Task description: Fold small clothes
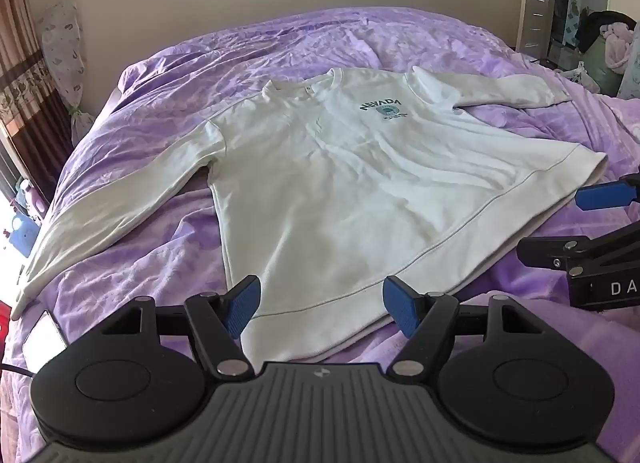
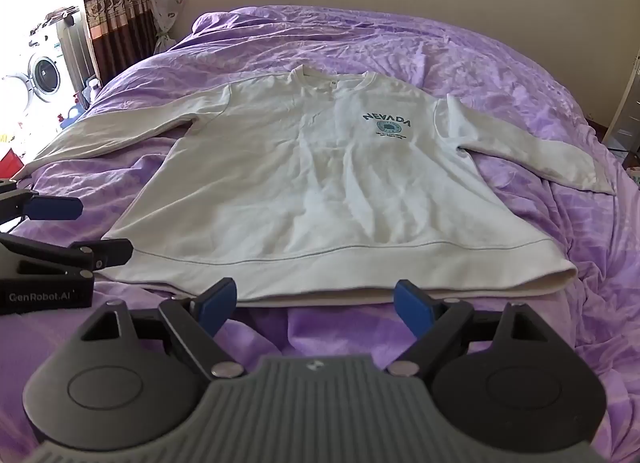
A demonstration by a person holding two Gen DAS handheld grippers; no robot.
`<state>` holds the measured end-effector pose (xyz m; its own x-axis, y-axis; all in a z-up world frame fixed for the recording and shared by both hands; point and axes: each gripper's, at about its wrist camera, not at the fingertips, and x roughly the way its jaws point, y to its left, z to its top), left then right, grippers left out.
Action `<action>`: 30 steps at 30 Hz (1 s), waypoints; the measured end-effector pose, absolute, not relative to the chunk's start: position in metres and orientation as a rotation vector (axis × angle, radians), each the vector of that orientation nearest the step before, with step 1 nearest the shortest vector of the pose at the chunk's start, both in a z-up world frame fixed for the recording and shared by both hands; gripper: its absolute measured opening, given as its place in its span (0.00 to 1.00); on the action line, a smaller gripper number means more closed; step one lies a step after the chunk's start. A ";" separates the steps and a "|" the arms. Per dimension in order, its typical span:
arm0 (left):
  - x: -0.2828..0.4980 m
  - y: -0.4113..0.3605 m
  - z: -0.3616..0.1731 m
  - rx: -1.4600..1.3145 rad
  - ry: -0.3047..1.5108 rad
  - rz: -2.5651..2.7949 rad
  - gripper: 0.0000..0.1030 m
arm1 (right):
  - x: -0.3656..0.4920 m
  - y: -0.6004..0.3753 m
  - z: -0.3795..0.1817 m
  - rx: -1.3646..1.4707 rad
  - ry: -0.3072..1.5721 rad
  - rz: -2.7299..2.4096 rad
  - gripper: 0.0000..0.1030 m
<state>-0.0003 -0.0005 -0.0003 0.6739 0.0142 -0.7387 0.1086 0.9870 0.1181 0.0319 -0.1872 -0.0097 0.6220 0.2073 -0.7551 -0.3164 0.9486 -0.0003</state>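
White sweatshirt (image 1: 340, 183) spread flat on purple bed (image 1: 160, 71), hem at 12 o'clock of left tongs (image 1: 320, 303) and right tongs (image 2: 316, 309), both gaping wide, holding nothing

Daylight floods in from the window (image 2: 24, 75) at the far left, blown out to white glare there in the right wrist view. It leaves the sweatshirt (image 1: 344, 187) bright across the chest and shaded grey toward its near hem and left sleeve. Shadows on the purple bedcover (image 2: 500, 63) are soft. Both views are sharp in the middle, with strong fisheye bending and dark vignetted corners at the edges
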 end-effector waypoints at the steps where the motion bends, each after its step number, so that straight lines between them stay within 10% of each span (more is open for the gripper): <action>1: 0.000 0.000 0.000 0.155 0.830 -0.054 0.79 | 0.032 -0.187 -0.010 -0.138 0.849 0.302 0.80; 30: 0.000 0.001 0.000 0.132 0.844 -0.064 0.78 | 0.032 -0.183 -0.015 -0.149 0.859 0.314 0.80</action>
